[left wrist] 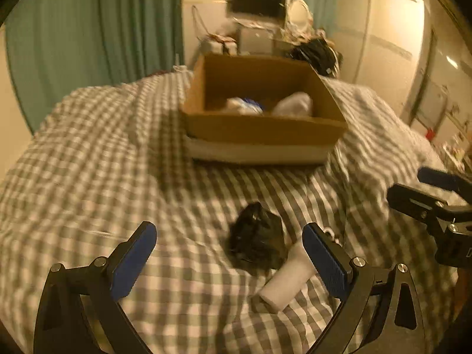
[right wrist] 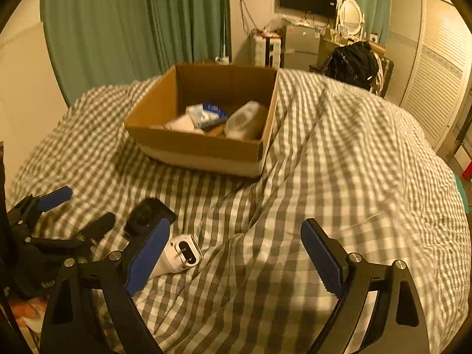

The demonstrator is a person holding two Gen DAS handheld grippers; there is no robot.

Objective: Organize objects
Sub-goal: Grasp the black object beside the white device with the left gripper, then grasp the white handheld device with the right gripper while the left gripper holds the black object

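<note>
White cylindrical device (right wrist: 180,256) w/ dark end cap lies on checked bed (right wrist: 339,159), touching crumpled black item (left wrist: 256,240). Left gripper (left wrist: 229,256) & right gripper (right wrist: 235,252): fingers apart, holding nothing. Cardboard box (right wrist: 206,144) holds white packets.

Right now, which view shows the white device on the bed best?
The right wrist view: the white device shows its end face with a dark slot, though the tongs' finger covers part. In the left wrist view it looks like a plain white cylinder beside a black bundle.

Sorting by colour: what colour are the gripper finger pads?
Blue pads on black fingers, clearest in the right wrist view.
</note>
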